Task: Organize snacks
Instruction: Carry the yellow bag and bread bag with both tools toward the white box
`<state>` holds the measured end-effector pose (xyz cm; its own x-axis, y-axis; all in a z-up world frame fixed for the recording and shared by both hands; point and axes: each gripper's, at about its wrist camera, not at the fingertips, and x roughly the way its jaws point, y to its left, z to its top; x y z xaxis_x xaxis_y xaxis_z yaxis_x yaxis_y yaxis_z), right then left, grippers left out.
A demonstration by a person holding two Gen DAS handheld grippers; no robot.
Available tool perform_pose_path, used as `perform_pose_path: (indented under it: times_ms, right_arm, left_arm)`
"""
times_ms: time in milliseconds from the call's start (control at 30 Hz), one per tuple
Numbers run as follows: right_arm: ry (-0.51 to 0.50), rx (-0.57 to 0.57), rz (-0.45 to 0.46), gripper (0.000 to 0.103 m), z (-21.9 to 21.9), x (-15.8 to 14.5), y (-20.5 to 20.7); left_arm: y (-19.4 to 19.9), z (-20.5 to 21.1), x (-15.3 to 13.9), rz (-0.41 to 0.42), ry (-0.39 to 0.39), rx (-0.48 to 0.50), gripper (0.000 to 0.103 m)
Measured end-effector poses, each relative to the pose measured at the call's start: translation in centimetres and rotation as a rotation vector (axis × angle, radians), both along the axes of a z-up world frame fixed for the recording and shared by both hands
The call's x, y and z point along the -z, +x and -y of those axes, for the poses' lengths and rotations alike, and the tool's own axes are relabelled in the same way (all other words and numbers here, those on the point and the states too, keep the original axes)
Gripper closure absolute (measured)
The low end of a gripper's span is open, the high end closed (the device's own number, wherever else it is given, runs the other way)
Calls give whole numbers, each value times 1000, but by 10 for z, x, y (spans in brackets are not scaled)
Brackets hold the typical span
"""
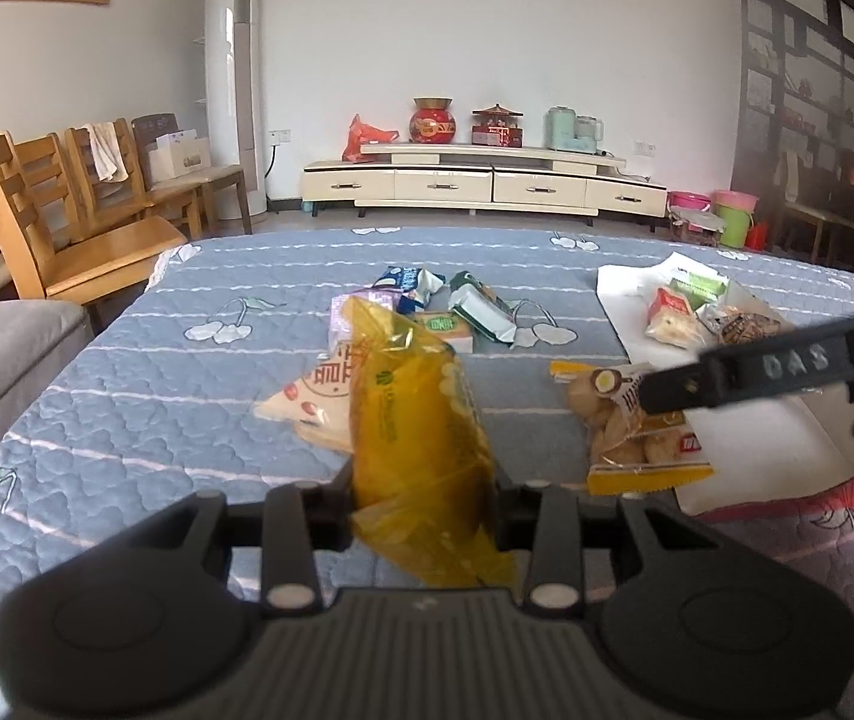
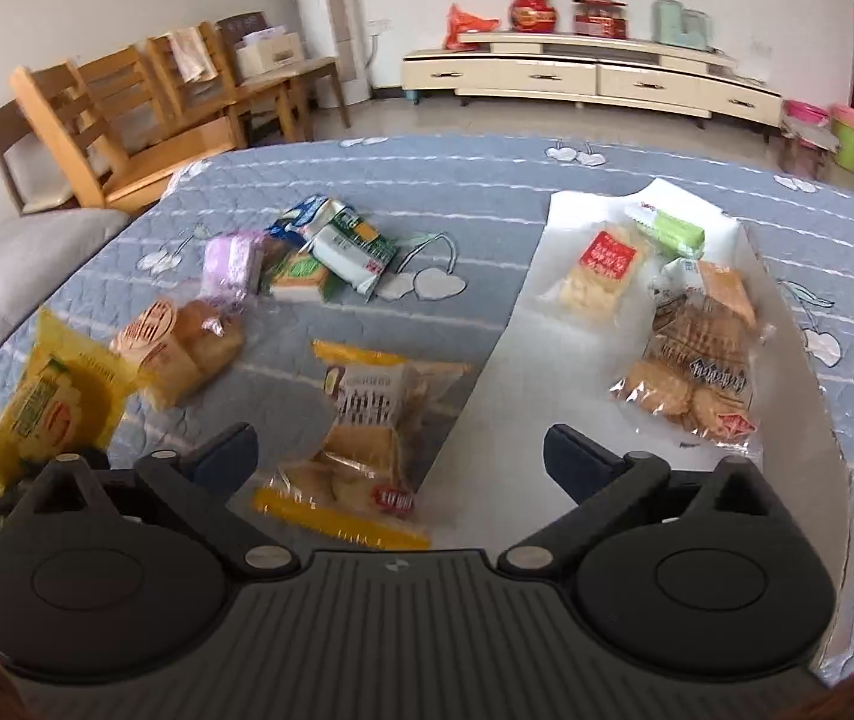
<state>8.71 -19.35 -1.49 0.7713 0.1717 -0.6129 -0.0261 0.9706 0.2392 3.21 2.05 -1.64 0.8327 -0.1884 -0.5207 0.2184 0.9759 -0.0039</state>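
Observation:
My left gripper (image 1: pixel 423 495) is shut on a yellow snack bag (image 1: pixel 420 420) and holds it above the blue quilted table; the bag also shows at the left of the right wrist view (image 2: pixel 48 402). My right gripper (image 2: pixel 399 450) is open, just above a yellow-edged bag of small buns (image 2: pixel 366 426), which also shows in the left wrist view (image 1: pixel 631 432). A bread packet (image 2: pixel 180 342) lies left of it. A white sheet (image 2: pixel 553 324) at the right holds a red-label cracker pack (image 2: pixel 601 276), a green pack (image 2: pixel 673 231) and a biscuit bag (image 2: pixel 697 354).
A pile of small snack packs (image 2: pixel 318 252) lies in the table's middle. Wooden chairs (image 2: pixel 102 126) stand at the far left, a grey sofa (image 2: pixel 0 276) at the left edge. A cream TV cabinet (image 2: pixel 589 78) lines the far wall.

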Motion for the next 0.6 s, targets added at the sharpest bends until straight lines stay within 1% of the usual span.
perform_pose_path:
  times_ms: [67,200,233,267,300,333,367,400,433,500,600]
  right_arm:
    - [25,-7,-15,0,-5,-2,10]
    - [-40,-11,-85,0,-24,12,32]
    - [-47,-19,-108,3,-27,18,39]
    - [-59,-30,-136,30,-33,25,46]
    - [-87,-32,-135,45,-38,29,49]
    - [-135,-35,-117,47,-45,31,49]
    - [-155,-44,-107,50,-48,31,49]
    - [-149,-52,-101,54,-49,31,48]
    - [-133,-53,-97,55,-47,31,46]
    - [-110,-43,-72,55,-43,29,38]
    - [-110,-35,-17,55,-39,18,21]
  left_arm:
    - [2,-2,1,0,-5,-2,66]
    - [3,-6,3,-5,-9,-8,66]
    - [3,-6,3,-7,-10,-10,66]
    - [4,-7,4,-7,-12,-13,66]
    - [5,-8,4,-7,-13,-16,66]
    - [5,-9,4,-7,-14,-19,66]
    - [6,-9,4,-7,-15,-20,66]
    - [6,-8,4,-6,-15,-21,66]
    - [6,-8,4,-6,-17,-21,66]
    - [6,-8,3,-3,-19,-19,66]
    - [3,-6,0,8,-19,-20,66]
